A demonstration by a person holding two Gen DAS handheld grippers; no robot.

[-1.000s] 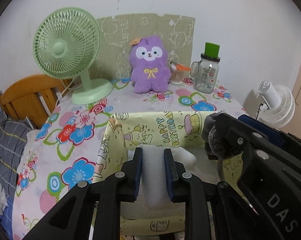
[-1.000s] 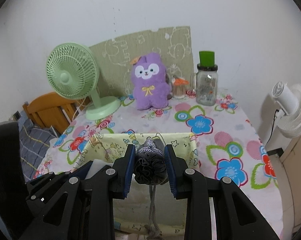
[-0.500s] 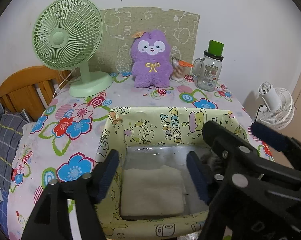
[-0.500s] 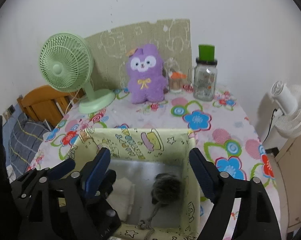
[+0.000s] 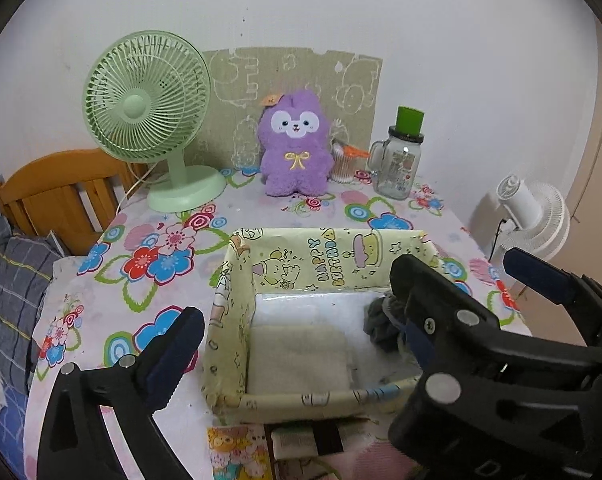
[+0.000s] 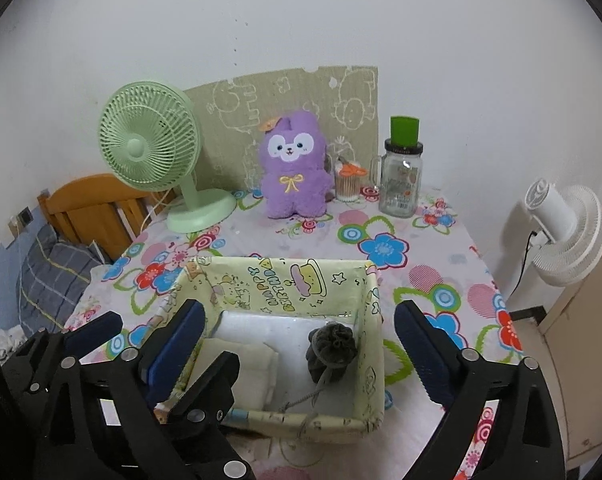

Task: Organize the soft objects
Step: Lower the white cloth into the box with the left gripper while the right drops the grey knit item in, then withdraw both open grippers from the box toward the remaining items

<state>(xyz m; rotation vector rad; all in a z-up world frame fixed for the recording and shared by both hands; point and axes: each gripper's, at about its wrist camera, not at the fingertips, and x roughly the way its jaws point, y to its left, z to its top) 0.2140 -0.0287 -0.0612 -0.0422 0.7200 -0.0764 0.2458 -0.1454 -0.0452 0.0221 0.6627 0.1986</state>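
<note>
Both grippers, left gripper (image 5: 293, 344) and right gripper (image 6: 297, 324), are opening wide now, holding nothing. Folded cream towel (image 5: 299, 360) and grey bath pouf (image 6: 332, 350) are now lying dropped in the birthday-print box (image 6: 285, 280).

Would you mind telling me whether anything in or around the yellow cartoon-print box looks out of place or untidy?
Mostly tidy: the folded cream cloth lies flat inside the yellow cartoon-print box. One oddity: the grey mesh bath pouf rests inside, but its grey cord trails over the near rim.
</note>
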